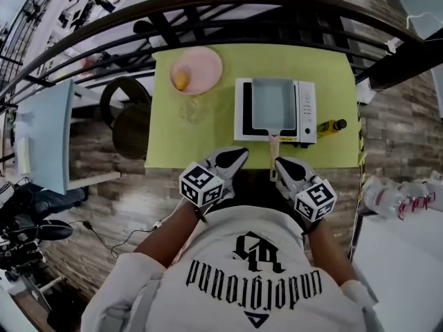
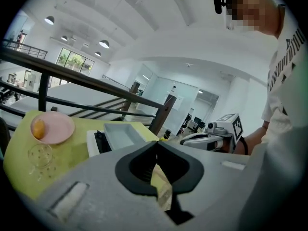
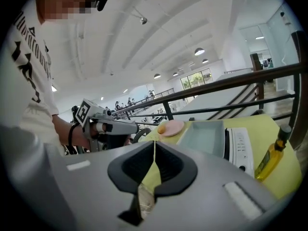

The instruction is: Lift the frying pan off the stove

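Note:
A grey rectangular frying pan (image 1: pixel 274 104) sits on a white tabletop stove (image 1: pixel 306 113) on the green table (image 1: pixel 228 140); its wooden handle (image 1: pixel 274 147) points toward me. The pan (image 2: pixel 119 133) and stove show in the left gripper view, and the pan (image 3: pixel 204 136) in the right gripper view. My left gripper (image 1: pixel 239 155) hovers at the table's near edge, left of the handle, shut and empty. My right gripper (image 1: pixel 279 163) hangs just right of the handle's end, also shut with nothing in it.
A pink plate (image 1: pixel 205 62) with a yellow-orange piece of food (image 1: pixel 181 79) lies at the table's back left, a clear glass (image 1: pixel 193 109) in front of it. An oil bottle (image 1: pixel 331 125) stands right of the stove. A dark railing (image 1: pixel 208 12) runs behind the table.

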Demonstrator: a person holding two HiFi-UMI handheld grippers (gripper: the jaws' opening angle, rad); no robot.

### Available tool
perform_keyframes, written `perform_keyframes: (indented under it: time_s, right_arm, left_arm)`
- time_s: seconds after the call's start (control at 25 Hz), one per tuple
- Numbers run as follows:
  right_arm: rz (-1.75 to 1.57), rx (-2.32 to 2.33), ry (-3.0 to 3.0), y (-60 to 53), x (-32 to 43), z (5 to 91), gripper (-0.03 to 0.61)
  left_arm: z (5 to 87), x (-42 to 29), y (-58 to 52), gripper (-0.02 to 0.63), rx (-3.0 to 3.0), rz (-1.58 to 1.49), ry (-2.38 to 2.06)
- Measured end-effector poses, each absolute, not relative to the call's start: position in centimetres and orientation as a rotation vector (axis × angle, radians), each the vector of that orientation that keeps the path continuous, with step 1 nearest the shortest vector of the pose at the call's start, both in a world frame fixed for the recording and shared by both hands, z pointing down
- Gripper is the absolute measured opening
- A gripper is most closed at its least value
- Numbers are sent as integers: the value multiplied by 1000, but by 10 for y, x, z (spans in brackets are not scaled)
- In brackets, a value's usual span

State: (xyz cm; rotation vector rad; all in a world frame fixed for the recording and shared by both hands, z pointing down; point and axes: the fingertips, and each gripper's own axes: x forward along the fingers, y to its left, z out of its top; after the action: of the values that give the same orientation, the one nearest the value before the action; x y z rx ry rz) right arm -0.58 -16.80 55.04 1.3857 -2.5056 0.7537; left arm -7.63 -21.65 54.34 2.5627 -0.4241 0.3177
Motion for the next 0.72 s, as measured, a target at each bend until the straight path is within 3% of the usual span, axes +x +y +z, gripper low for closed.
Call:
perform_keyframes:
  time_s: [0.4,0.72]
  right_arm:
    - [994,1311,-2418,-165,18,611,97]
    - [1215,1216,-2397,-156,29,648,185]
  left_arm:
    - [600,-49,-222,84,2434,374,-363]
    - [644,-8,-212,188,2277,384,-255]
